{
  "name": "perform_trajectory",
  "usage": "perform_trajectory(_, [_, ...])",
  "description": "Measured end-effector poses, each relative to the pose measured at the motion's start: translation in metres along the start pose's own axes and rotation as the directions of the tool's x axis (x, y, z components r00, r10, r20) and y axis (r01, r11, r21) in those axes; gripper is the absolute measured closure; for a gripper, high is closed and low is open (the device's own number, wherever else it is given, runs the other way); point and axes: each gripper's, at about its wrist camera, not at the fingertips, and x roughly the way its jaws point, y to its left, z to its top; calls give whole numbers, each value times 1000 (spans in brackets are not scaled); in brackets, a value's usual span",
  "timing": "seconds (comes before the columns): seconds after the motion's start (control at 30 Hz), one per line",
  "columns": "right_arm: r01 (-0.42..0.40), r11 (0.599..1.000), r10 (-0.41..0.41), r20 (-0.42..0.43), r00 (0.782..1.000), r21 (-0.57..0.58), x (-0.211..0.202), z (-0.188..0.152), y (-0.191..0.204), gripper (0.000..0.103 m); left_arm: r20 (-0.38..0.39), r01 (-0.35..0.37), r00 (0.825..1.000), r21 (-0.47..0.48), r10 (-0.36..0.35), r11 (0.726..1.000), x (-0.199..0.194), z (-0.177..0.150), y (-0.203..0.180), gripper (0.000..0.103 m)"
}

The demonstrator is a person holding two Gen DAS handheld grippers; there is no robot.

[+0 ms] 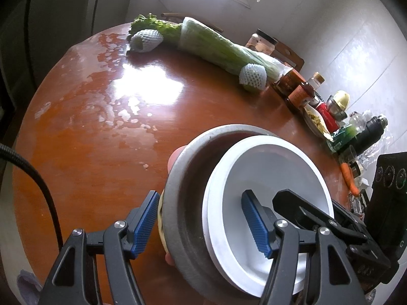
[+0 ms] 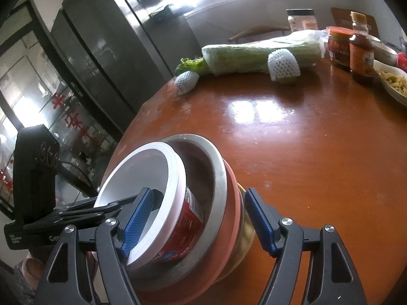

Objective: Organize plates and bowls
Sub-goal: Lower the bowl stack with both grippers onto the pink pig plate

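A stack of nested bowls is tilted over the wooden table (image 1: 89, 157). It holds a white paper bowl (image 1: 274, 167) with a red printed side (image 2: 188, 231), inside a grey metal bowl (image 1: 178, 203), inside a pink bowl (image 2: 232, 218), with a yellowish bowl (image 2: 246, 236) outermost. My left gripper (image 1: 203, 226) straddles the stack's rims, one blue pad outside the grey bowl and one inside the white bowl. My right gripper (image 2: 201, 223) spans the same stack from the other side, one pad inside the white bowl (image 2: 142, 178) and one outside the yellowish bowl. Both sets of jaws stand wide around the stack.
Wrapped celery (image 1: 218, 45) and two foam-netted fruits (image 1: 146, 40) (image 1: 253, 76) lie at the far side. Jars and sauce bottles (image 2: 360, 48), a dish of food (image 2: 394, 81), a black flask (image 1: 368, 129) and a carrot (image 1: 349, 178) crowd the right edge. A cable (image 1: 38, 178) hangs left.
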Motion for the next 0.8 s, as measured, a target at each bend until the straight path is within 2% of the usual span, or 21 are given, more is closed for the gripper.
perform_trajectory(0.27, [-6, 1000, 5, 15, 1000, 19, -11, -5, -13, 27, -2, -7, 1000, 27, 7, 1000, 4, -1, -14, 37])
perform_trajectory(0.8, [35, 999, -37, 48, 998, 40, -28, -8, -31, 28, -25, 9, 1000, 58, -8, 998, 19, 0, -38, 38])
